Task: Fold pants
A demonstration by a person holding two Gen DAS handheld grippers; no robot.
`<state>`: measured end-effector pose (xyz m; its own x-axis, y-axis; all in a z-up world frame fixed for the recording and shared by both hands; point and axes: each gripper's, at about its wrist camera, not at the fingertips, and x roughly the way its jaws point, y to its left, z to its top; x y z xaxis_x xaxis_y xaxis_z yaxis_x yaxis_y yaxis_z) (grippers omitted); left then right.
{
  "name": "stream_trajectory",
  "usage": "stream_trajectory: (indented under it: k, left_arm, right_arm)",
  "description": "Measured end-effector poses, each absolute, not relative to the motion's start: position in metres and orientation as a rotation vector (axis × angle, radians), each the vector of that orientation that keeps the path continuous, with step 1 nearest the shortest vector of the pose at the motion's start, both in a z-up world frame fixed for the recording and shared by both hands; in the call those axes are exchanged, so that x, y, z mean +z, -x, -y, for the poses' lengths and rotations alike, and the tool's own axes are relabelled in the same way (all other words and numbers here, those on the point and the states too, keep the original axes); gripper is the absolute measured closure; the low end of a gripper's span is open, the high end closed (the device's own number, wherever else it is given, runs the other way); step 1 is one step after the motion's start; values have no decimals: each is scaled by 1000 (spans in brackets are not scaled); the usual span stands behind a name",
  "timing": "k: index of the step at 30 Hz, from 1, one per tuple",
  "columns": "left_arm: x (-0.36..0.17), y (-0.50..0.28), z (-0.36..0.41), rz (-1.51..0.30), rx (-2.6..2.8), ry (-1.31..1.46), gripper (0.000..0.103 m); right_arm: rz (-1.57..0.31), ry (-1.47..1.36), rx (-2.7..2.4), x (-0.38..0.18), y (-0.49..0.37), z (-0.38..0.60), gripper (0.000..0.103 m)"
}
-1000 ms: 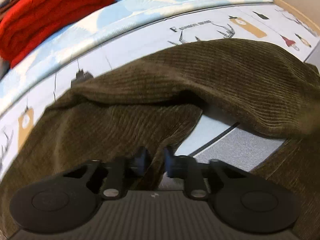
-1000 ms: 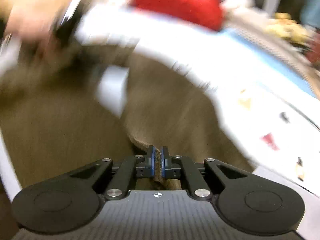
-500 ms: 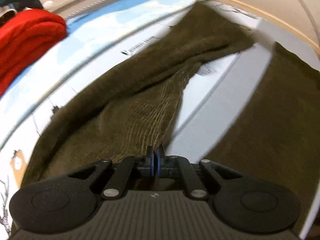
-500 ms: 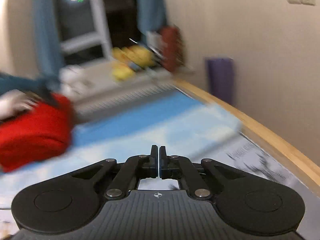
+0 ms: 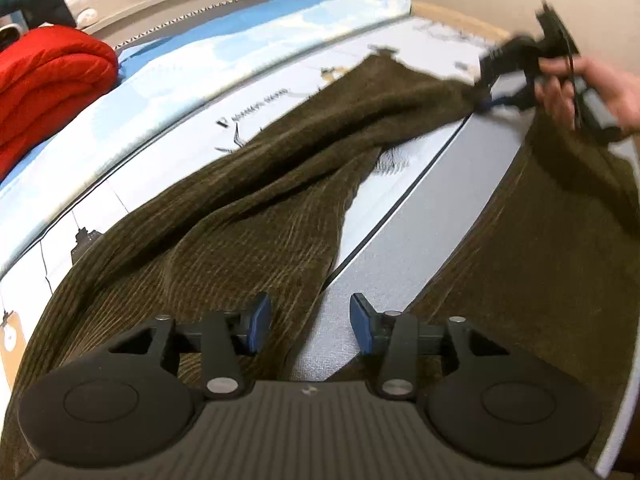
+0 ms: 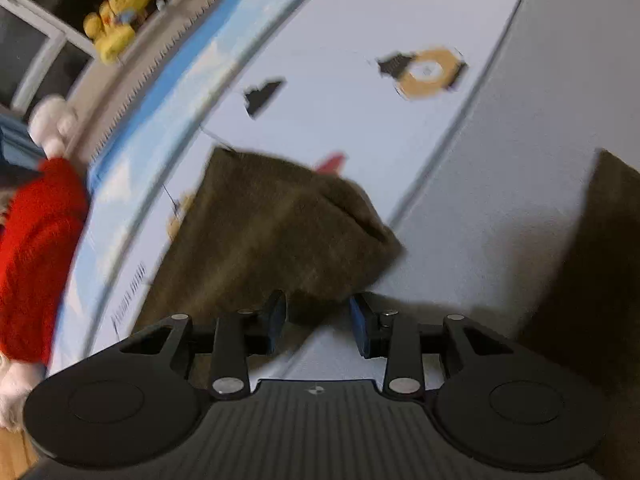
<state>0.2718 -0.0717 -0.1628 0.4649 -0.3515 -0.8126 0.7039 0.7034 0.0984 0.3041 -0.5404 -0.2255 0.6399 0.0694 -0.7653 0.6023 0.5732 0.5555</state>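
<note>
Since half a second earlier, your right hand-held gripper (image 6: 316, 322) swung from facing the far wall down onto the bed, and your left hand-held gripper (image 5: 310, 326) let go of the cloth it had pinched. Both sets of jaws had just been opening. The left stood parted with nothing pressed between the pads; the edge of one leg of the brown corduroy pants (image 5: 256, 208) lay below its left finger, bare grey sheet (image 5: 420, 200) beneath its right. The right stood parted too, the leg's cuff end just ahead of its fingertips, not clamped. From the left wrist view, your hand (image 5: 592, 84) carried the right hand-held gripper at that leg's far end, up and to the right. The second leg ran along the right side. A red blanket (image 5: 48, 84) sat far left.
</note>
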Motion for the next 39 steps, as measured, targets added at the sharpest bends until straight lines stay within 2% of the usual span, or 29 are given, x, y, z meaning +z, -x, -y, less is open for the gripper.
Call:
stream_trajectory:
  k: [1, 2, 3, 4, 5, 6, 10, 13, 15, 17, 18, 20, 21, 23, 24, 27, 29, 31, 33, 34, 35, 39]
  left_arm:
    - [-167, -273, 76, -872, -668, -472, 56]
    - [-172, -276, 79, -882, -658, -483, 67]
    - [-177, -278, 80, -893, -644, -496, 91]
    - [-182, -282, 83, -903, -614, -525, 99]
    - [-183, -285, 84, -902, -591, -542, 100]
    - [-183, -287, 83, -895, -570, -544, 100]
    - [-164, -293, 73, -837, -568, -469, 101]
    - [-152, -285, 69, -818, -693, -441, 101]
    - [-151, -275, 70, -842, -817, -435, 101]
    - [-157, -267, 76, -890, -904, -449, 100]
    - [-161, -265, 79, -921, -930, -462, 96]
    - [-169, -260, 85, -952, -942, -513, 95]
    - [-169, -259, 84, -957, -945, -513, 92]
    - [-160, -264, 75, -962, -962, -436, 88]
    - [-152, -267, 70, -948, -960, -390, 80]
    - [-131, -279, 42, -880, -890, -263, 62]
    - [-123, -292, 16, -849, -763, -204, 59]
    - [-123, -306, -12, -832, -614, -163, 55]
    - [-124, -315, -42, -825, -448, -142, 46]
    - [-127, -321, -58, -826, -352, -137, 43]
    - [-130, -326, -76, -834, -239, -138, 35]
    - [-145, -342, -149, -911, 134, -130, 24]
  right_arm:
    - [-836, -918, -364, -228, -308, 540, 66]
    - [-822, -917, -370, -229, -310, 540, 66]
    - [-807, -917, -384, -232, -313, 540, 73]
    - [-801, -907, -405, -233, -319, 543, 93]
    - [-801, -881, -413, -230, -326, 541, 98]
    - [-781, -870, -403, -229, -333, 543, 99]
    - [-523, -840, -259, -184, -351, 550, 101]
    - [-412, -784, -270, -142, -344, 555, 101]
    - [-458, -745, -402, -138, -334, 563, 101]
    - [-601, -773, -572, -155, -323, 579, 101]
    - [-675, -796, -650, -172, -315, 589, 100]
    - [-835, -826, -803, -208, -300, 607, 96]
    - [-856, -879, -848, -220, -292, 614, 88]
    - [-788, -939, -882, -220, -278, 621, 84]
    - [-763, -890, -890, -211, -279, 619, 79]
    - [-635, -731, -823, -186, -288, 607, 78]
    - [-598, -711, -676, -178, -303, 594, 73]
    - [-619, -700, -500, -179, -324, 572, 58]
    - [-674, -679, -364, -186, -348, 547, 51]
    - [-706, -676, -314, -191, -362, 534, 51]
    - [-736, -677, -285, -195, -377, 524, 51]
    - [-827, -670, -313, -214, -421, 479, 51]
